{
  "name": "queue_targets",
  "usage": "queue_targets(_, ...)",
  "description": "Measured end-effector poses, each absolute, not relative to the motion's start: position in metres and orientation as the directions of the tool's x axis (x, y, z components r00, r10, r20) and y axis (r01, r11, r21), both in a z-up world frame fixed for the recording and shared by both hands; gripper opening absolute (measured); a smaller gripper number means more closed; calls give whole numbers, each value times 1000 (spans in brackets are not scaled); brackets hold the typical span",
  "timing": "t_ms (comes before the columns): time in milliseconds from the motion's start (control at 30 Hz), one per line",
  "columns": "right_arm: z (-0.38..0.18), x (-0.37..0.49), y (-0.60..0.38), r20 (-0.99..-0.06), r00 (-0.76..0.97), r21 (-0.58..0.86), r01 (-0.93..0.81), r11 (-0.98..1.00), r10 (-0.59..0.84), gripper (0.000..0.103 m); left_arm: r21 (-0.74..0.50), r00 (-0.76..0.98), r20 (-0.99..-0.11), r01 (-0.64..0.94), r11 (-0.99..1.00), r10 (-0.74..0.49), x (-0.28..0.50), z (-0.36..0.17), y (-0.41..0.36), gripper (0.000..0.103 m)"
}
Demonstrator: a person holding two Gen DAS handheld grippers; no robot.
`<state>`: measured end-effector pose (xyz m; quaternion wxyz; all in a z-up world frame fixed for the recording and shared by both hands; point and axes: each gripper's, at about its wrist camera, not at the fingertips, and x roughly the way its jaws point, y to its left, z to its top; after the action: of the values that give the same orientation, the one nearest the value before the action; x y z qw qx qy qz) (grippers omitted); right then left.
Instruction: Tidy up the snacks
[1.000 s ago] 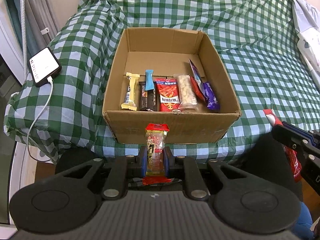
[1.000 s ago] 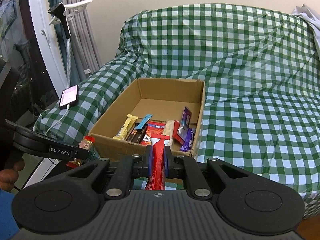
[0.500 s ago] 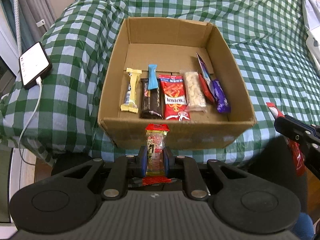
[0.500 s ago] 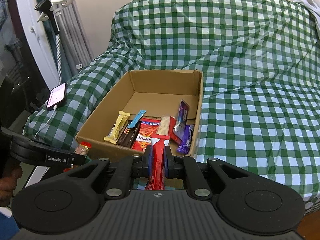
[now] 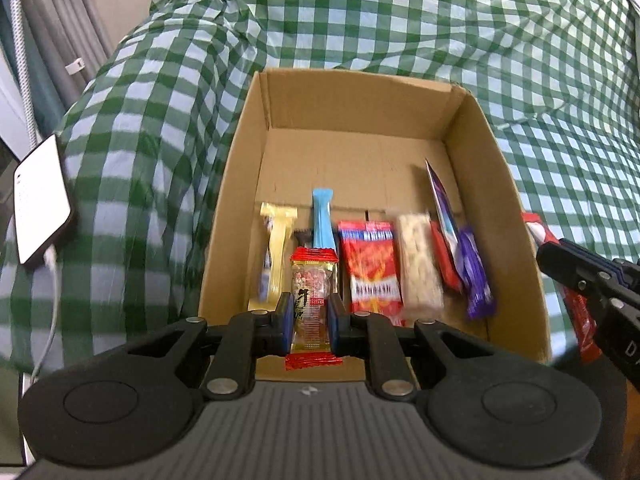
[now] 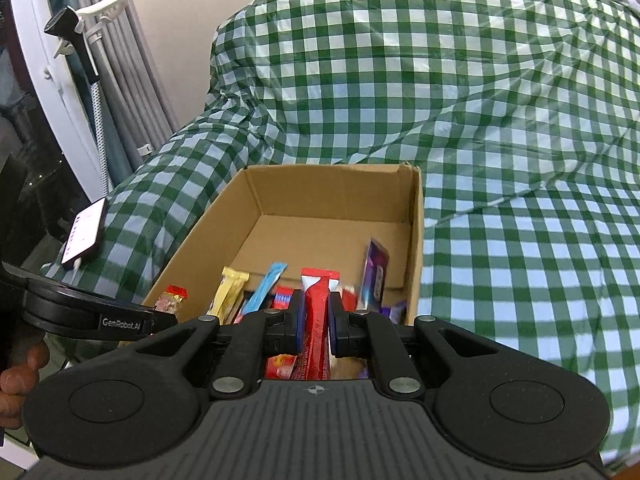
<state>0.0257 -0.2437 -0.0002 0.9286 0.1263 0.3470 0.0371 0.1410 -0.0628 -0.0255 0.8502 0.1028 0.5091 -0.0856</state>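
An open cardboard box [image 5: 360,104] [image 6: 332,188] rests on a bed with a green checked cover. Along its near side lie several snacks: a yellow bar [image 5: 276,248], a blue stick [image 5: 322,216], a red packet [image 5: 370,264], a pale bar [image 5: 418,268] and a purple packet [image 5: 474,276]. My left gripper [image 5: 313,322] is shut on a clear snack packet with red ends [image 5: 313,280], just over the box's near edge. My right gripper [image 6: 316,326] is shut on a red stick packet [image 6: 318,320], above the box's near right part; it also shows at the right [image 5: 576,276] in the left wrist view.
A white phone [image 5: 38,200] [image 6: 82,236] on a charging cable lies on the cover left of the box. Grey curtains [image 6: 128,56] and a white frame with a clamp stand stand at far left. A hand [image 6: 16,376] holds the left gripper's handle.
Both grippers have moved forward toward the box and slightly down; the held packets are now over its near edge. The box looks larger and closer in both views.
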Motion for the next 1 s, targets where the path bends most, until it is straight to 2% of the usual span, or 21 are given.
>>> queue_targets(167, -14, 59, -247, -646, 748, 262, 24, 965, 156, 12, 105, 484, -875, 255, 961, -33, 169, -35, -74, 20)
queue_targets(200, -17, 64, -248, -647, 746, 261, 25, 965, 156, 12, 102, 482, -876, 260, 960, -38, 174, -38, -75, 27)
queue_targets(233, -19, 68, -248, -649, 745, 258, 26, 966, 153, 13, 99, 477, -878, 267, 958, -42, 179, -41, -77, 50)
queue_targets(267, -23, 73, -249, -651, 743, 256, 25, 966, 153, 16, 102, 477, -878, 273, 957, -43, 183, -44, -78, 66)
queue_targets(300, -26, 77, -249, -652, 742, 255, 23, 967, 155, 17, 112, 487, -873, 273, 955, -37, 186, -46, -78, 98)
queue_targets(333, -28, 80, -250, -653, 742, 250, 24, 968, 150, 24, 130, 519, -855, 268, 955, -29, 185, -45, -79, 103)
queue_targets(367, -30, 82, -250, -655, 742, 244, 27, 969, 144, 56, 156, 570, -821, 257, 954, -20, 181, -42, -78, 103)
queue_targets(400, -31, 83, -251, -654, 745, 233, 38, 972, 128, 73, 175, 598, -802, 256, 951, -13, 178, -40, -78, 103)
queue_targets(433, -30, 82, -251, -642, 759, 221, 51, 974, 106, 95, 190, 615, -788, 267, 945, -15, 174, -39, -79, 103)
queue_targets(533, -28, 74, -251, -608, 789, 195, 41, 980, 87, 98, 202, 596, -803, 295, 934, -15, 166, -42, -79, 103)
queue_targets(667, -29, 64, -245, -661, 742, 179, 14, 984, 110, 98, 186, 571, -821, 284, 941, -10, 153, -41, -74, 103)
queue_targets(867, -13, 30, -238, -653, 750, 221, 52, 974, 108, 102, 194, 565, -825, 269, 943, 9, 112, -22, -65, 103)
queue_targets(1000, 2, 5, -225, -631, 767, 193, 16, 981, 112, 102, 192, 573, -820, 263, 945, 7, 84, -6, -57, 103)
